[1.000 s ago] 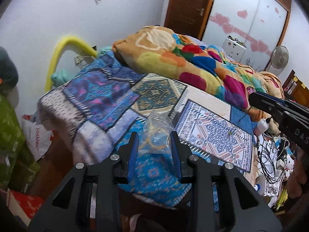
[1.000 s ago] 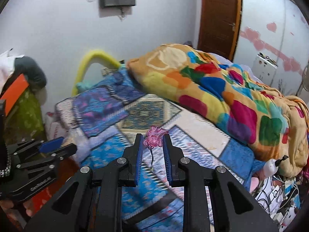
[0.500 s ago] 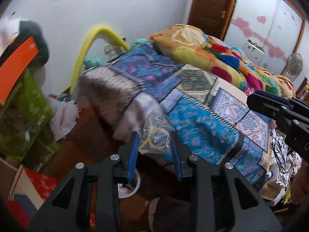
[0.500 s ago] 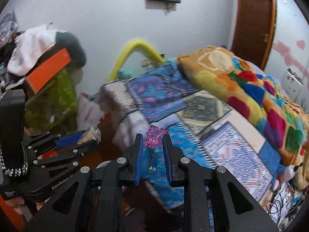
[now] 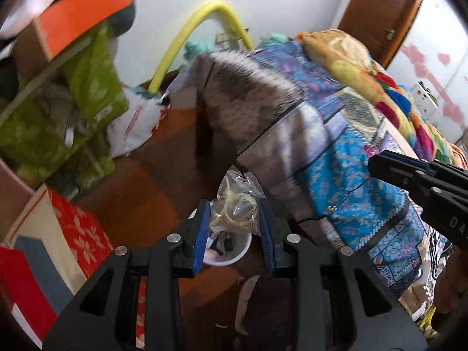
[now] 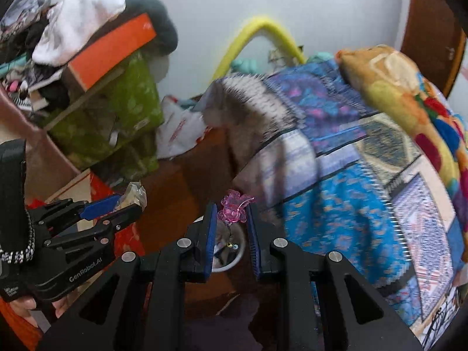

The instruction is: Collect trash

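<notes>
My left gripper (image 5: 234, 213) is shut on a clear plastic bag (image 5: 238, 199) with yellow rubber bands inside. It hangs above a white bin (image 5: 234, 253) on the brown floor; the bin is partly hidden behind the fingers. My right gripper (image 6: 232, 215) is shut on a pink plastic flower (image 6: 234, 207) with a thin string hanging down. The white bin (image 6: 235, 251) shows just below and between its fingers. The left gripper (image 6: 128, 201) with the bag shows at the left of the right wrist view. The right gripper (image 5: 377, 161) shows at the right of the left wrist view.
A bed with a blue patterned cover (image 5: 336, 158) and a colourful quilt (image 5: 380, 82) fills the right. Green bags (image 6: 128, 111), an orange box (image 6: 111, 46) and a red box (image 5: 73, 234) crowd the left. A yellow tube (image 5: 187, 35) stands by the wall.
Both grippers have swung left and down, off the bed toward the floor. The white bin has come into view under them. Both still hold their items.
</notes>
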### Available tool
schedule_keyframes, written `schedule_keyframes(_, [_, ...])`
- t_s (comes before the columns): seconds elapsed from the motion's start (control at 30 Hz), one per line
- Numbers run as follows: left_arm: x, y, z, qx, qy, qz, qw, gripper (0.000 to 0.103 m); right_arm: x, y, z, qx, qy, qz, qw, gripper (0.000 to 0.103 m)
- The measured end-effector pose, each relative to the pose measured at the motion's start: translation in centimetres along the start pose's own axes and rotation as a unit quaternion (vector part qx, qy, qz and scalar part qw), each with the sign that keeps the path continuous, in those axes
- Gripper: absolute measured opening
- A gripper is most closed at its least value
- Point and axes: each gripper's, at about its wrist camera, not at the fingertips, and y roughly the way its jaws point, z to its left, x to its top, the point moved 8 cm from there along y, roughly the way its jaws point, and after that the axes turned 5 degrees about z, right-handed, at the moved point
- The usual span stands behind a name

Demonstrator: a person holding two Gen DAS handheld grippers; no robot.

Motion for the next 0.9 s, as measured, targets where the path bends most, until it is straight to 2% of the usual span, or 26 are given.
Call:
schedule_keyframes(0.2, [-1.7,2.8,2.6,0.008,-0.022,0.035,0.9991,0.032,-0.5,5.6,2.6,0.053,0.0,0.07,0.996,0.019])
schedule_keyframes(0.37, [-2.4,5.0,4.1,0.006,-0.04,0.061,0.9973,0.032,-0.5,8.6,3.8,0.049,-0.018,0.099,0.994,0.019])
schedule_keyframes(0.47, [-2.4,6.2,4.6,0.007,-0.047,0.073,0.9962,0.032,-0.6,10.0,4.1,0.058,-0.022,0.13,0.99,0.027])
schedule_keyframes(0.67, [-2.0,8.7,4.1,-0.011,-0.058,0.095,0.9937,0.032,-0.2,10.0,3.0,0.044,-0.033,0.124,0.991,0.03])
schedule_keyframes(0.77, [-1.5,9.5,3.4,-0.012,-0.053,0.099,0.9936,0.033,-0.1,9.3,2.1,0.036,-0.037,0.117,0.992,0.045])
schedule_keyframes(0.8, [-1.3,9.8,3.2,-0.011,-0.052,0.104,0.9932,0.037,0.0,8.9,1.8,0.033,-0.036,0.111,0.993,0.05])
schedule_keyframes(0.9, [-1.0,10.5,2.1,-0.012,-0.041,0.117,0.9922,0.04,-0.1,7.5,0.8,0.025,-0.035,0.095,0.995,0.053])
